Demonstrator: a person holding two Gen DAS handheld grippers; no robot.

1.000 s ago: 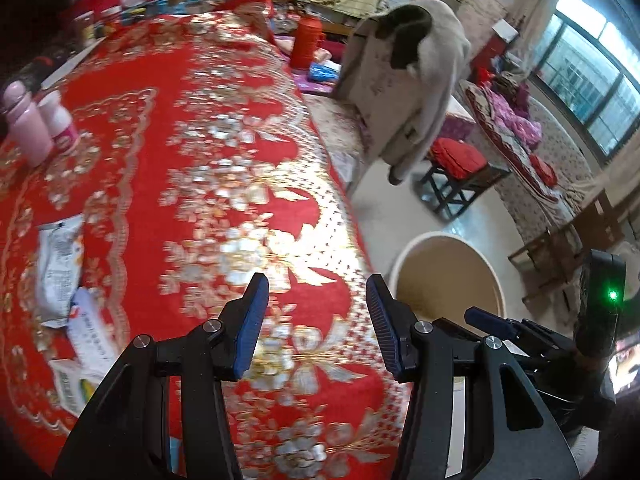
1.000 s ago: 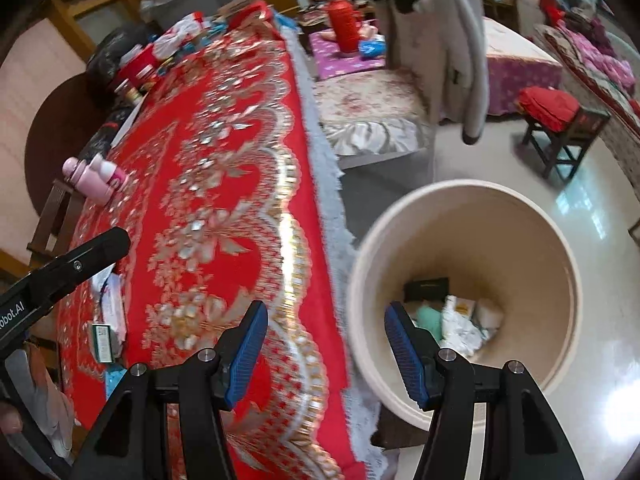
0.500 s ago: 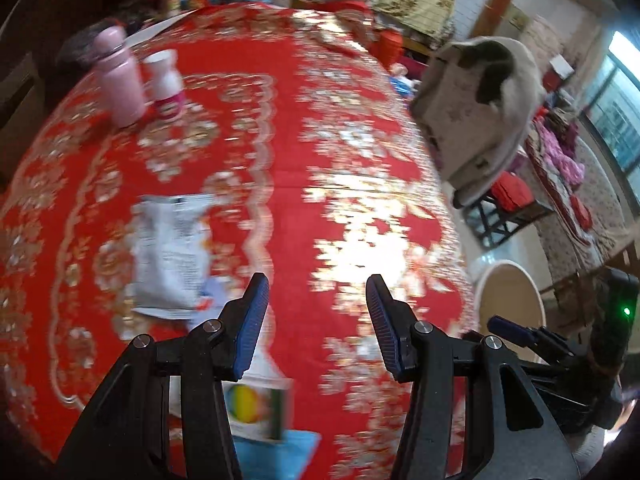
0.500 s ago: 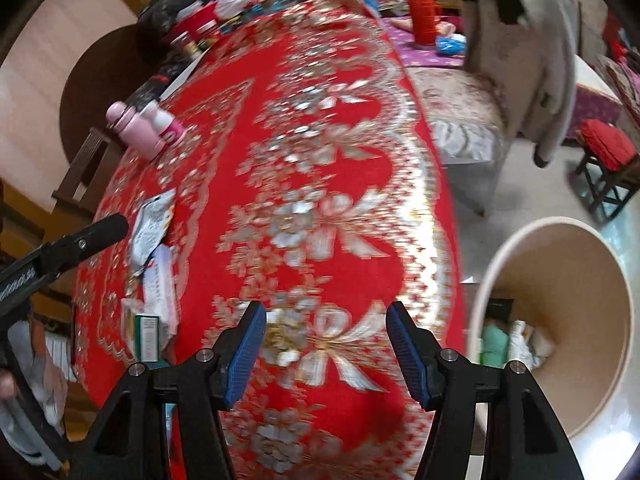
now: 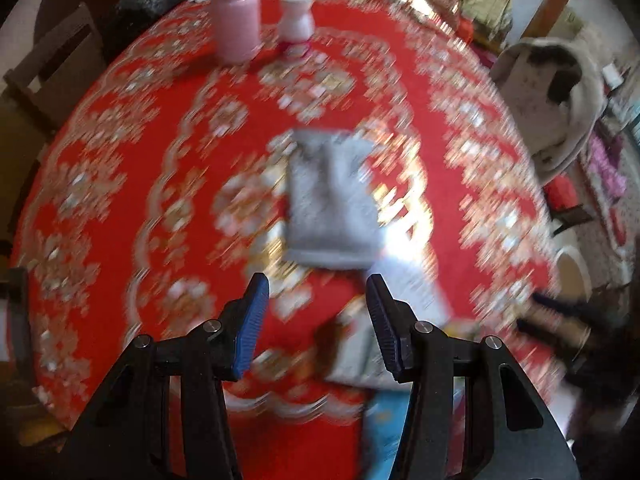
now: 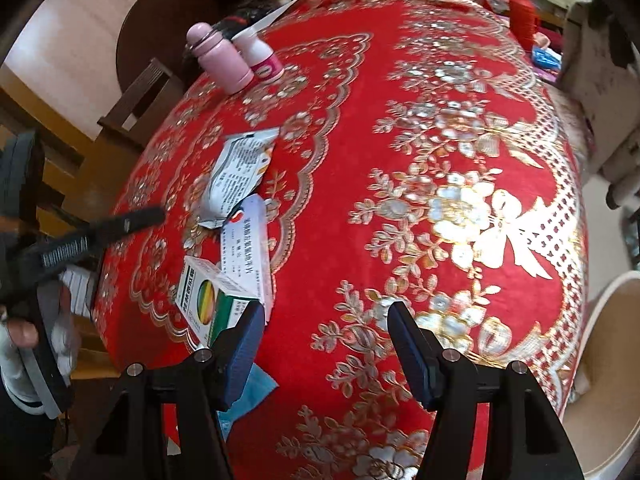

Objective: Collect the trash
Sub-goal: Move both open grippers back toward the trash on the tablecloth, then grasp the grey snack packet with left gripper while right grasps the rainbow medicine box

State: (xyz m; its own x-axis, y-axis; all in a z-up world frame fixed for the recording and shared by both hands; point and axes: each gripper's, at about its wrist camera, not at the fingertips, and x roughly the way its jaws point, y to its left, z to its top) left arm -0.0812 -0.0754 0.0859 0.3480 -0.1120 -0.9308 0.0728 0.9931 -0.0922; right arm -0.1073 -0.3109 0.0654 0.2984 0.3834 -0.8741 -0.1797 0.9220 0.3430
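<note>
A silver-white snack wrapper (image 6: 236, 176) lies on the red patterned tablecloth (image 6: 400, 160), with a white medicine box (image 6: 246, 244) and a green-and-white medicine box (image 6: 210, 300) beside it near the table's left front edge. In the blurred left wrist view the wrapper (image 5: 330, 204) lies just ahead of my open, empty left gripper (image 5: 314, 312), with the white box (image 5: 408, 288) to its right. My right gripper (image 6: 324, 340) is open and empty over the tablecloth, its left finger next to the green box. The left gripper's tip (image 6: 132, 220) shows at the left.
A pink bottle (image 6: 222, 62) and a small white bottle (image 6: 260, 58) stand at the table's far left. A beige trash bin (image 6: 608, 380) stands on the floor at the right. A blue scrap (image 6: 250, 392) hangs at the table edge. A wooden chair (image 6: 132, 108) is on the left.
Both grippers have swung left, from the bin toward the trash on the table. The wrapper now sits centred ahead of my left gripper. The bin has slid to the right edge.
</note>
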